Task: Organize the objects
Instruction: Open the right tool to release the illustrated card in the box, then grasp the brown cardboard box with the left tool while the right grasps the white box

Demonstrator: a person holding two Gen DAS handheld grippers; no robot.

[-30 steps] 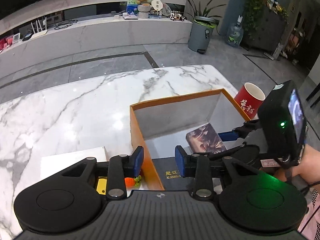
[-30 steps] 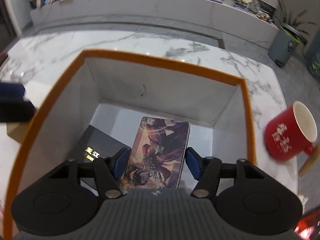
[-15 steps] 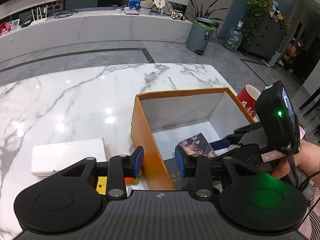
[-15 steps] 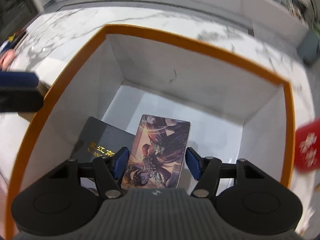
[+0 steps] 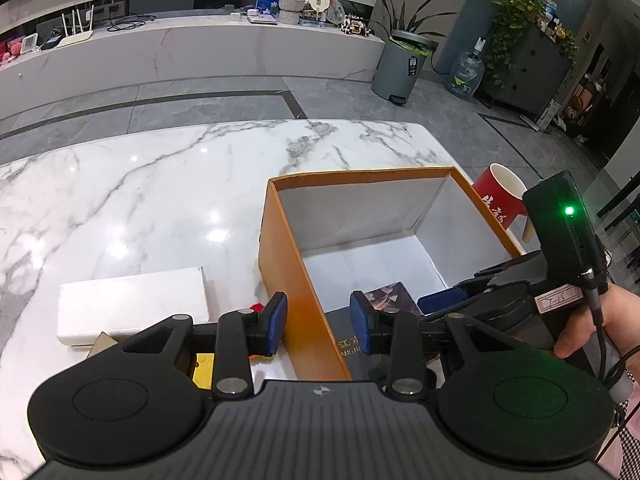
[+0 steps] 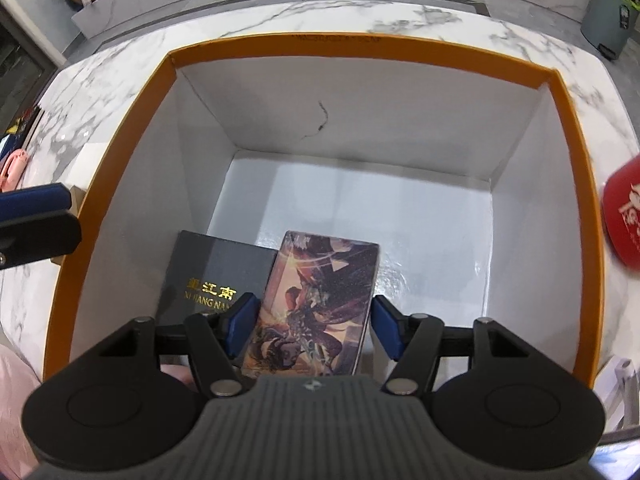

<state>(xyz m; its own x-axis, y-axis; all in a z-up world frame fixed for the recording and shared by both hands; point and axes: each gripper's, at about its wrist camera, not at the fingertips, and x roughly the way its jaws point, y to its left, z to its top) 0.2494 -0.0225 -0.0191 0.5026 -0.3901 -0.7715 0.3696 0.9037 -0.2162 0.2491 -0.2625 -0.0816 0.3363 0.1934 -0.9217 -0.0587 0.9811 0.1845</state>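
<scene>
An orange box (image 5: pixel 296 304) with a white inside stands on the marble table; it fills the right wrist view (image 6: pixel 360 46). Inside lie a black box with gold lettering (image 6: pixel 208 276) and a picture-printed box (image 6: pixel 320 300), also seen in the left wrist view (image 5: pixel 390 296). My right gripper (image 6: pixel 314 326) is open above the orange box, its pads (image 6: pixel 240 320) either side of the picture box with small gaps. My left gripper (image 5: pixel 318 322) is open and empty, straddling the orange box's left wall.
A white flat box (image 5: pixel 132 304) lies left of the orange box, with small yellow (image 5: pixel 202 366) and red items beside it. A red mug (image 5: pixel 502 196) stands right of the box, also in the right wrist view (image 6: pixel 624 220). Floor and counters lie beyond.
The right gripper has drawn back and up from the picture box, which stays in the orange box beside the black one. The left gripper has risen a little.
</scene>
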